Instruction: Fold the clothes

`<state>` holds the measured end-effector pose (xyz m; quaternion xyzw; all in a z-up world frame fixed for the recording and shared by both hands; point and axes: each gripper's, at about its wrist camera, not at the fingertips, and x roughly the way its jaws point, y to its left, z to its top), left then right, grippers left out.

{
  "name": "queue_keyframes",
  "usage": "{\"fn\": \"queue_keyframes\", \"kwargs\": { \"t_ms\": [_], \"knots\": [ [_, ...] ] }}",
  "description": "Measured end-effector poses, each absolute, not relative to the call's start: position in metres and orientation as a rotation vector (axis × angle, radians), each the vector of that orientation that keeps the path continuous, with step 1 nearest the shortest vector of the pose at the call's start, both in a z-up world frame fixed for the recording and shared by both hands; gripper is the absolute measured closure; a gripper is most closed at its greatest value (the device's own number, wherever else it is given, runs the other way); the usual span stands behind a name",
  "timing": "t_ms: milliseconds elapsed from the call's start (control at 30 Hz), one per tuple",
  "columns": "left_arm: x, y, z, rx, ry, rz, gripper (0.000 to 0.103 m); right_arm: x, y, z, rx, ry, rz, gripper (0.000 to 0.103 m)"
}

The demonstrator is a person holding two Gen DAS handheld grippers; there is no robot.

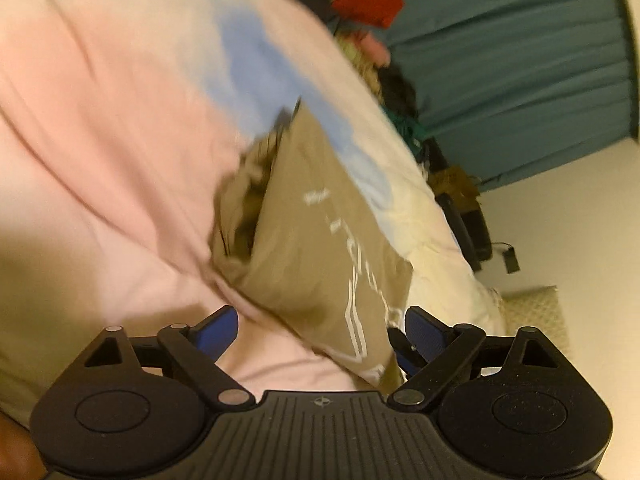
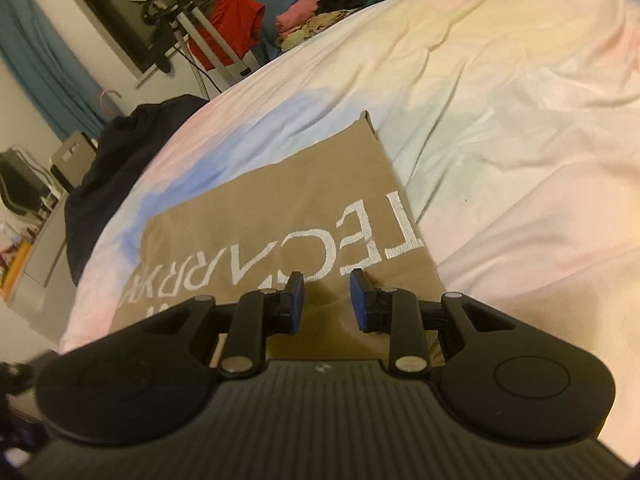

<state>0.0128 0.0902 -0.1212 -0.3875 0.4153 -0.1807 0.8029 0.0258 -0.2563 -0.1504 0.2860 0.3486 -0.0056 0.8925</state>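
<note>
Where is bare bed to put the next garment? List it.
Free: the wide pale sheet right of the folded tan shirt, and the pink stretch on its other side. Crowded: the far edge, with the clothes pile and a dark garment.

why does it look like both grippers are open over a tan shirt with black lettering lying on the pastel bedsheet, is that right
Nearly. The lettering is white, not black; the right wrist view shows it clearly on the tan shirt. The rest holds: the left gripper and the right gripper are both open, holding nothing, and the shirt lies on the pastel bedsheet.
</note>
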Motion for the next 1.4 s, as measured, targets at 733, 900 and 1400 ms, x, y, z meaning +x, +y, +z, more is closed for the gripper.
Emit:
{"fn": "queue_keyframes", "kwargs": {
  "t_ms": [733,900,1400],
  "knots": [
    [0.045,0.066,-0.121,-0.922,0.773,-0.515,0.014,-0.008,-0.260,-0.149,1.186,0.715,0.295,0.015],
    [0.047,0.072,-0.122,-0.943,0.778,-0.509,0.014,-0.007,-0.278,-0.183,1.289,0.750,0.083,0.025],
    [0.050,0.060,-0.140,-1.042,0.920,-0.571,0.013,0.009,-0.270,-0.149,1.075,0.489,0.098,0.084]
  ]
}}
